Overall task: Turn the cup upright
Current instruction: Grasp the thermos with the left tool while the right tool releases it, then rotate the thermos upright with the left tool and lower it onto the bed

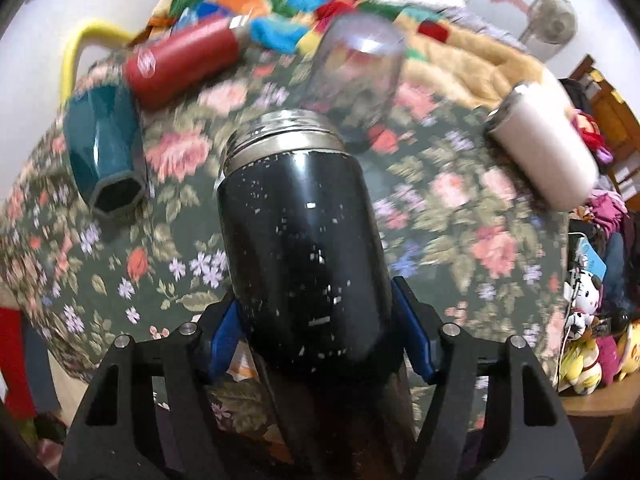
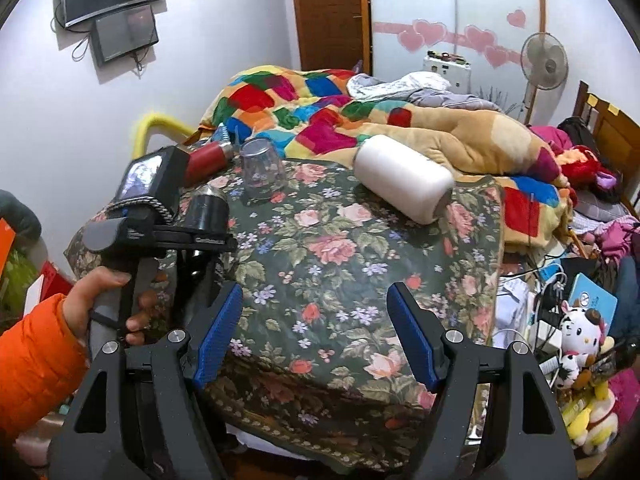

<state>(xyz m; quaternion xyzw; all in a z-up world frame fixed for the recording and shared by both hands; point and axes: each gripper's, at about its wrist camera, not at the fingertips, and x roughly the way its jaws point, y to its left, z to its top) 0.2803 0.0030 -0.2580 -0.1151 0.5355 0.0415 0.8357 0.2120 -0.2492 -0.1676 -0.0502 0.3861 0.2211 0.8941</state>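
**Cup in left grip, mid-flip: slip and clutter risk**

Left gripper [image 1: 316,340] has its blue pads closed on the lower body of the black speckled metal cup with bare steel threaded rim [image 1: 298,220]. From the right wrist view the cup [image 2: 208,210] sits above the floral-covered surface [image 2: 340,280], rim pointing up and away. Looks roughly upright, but I can't tell if the base touches the cloth.

Right gripper [image 2: 316,336] hangs wide open, holding nothing, near the front edge of the cloth.

Risks, as I judge them:
- Grip is low on a smooth, rounded wall. The cup could pivot or slide between the pads if tilted further.
- The cloth is soft and possibly uneven. If released off-vertical, the cup may tip.
- The upturned clear plastic cup [image 1: 356,76] stands just beyond the rim. A forward swing could knock it.
- The teal faceted cup [image 1: 104,148], red cylindrical bottle [image 1: 180,64] and white tumbler [image 1: 540,144] lie on their sides nearby and could roll if the cloth is jolted.
- Left view shows motion blur, so a fast set-down could make the cup bounce.
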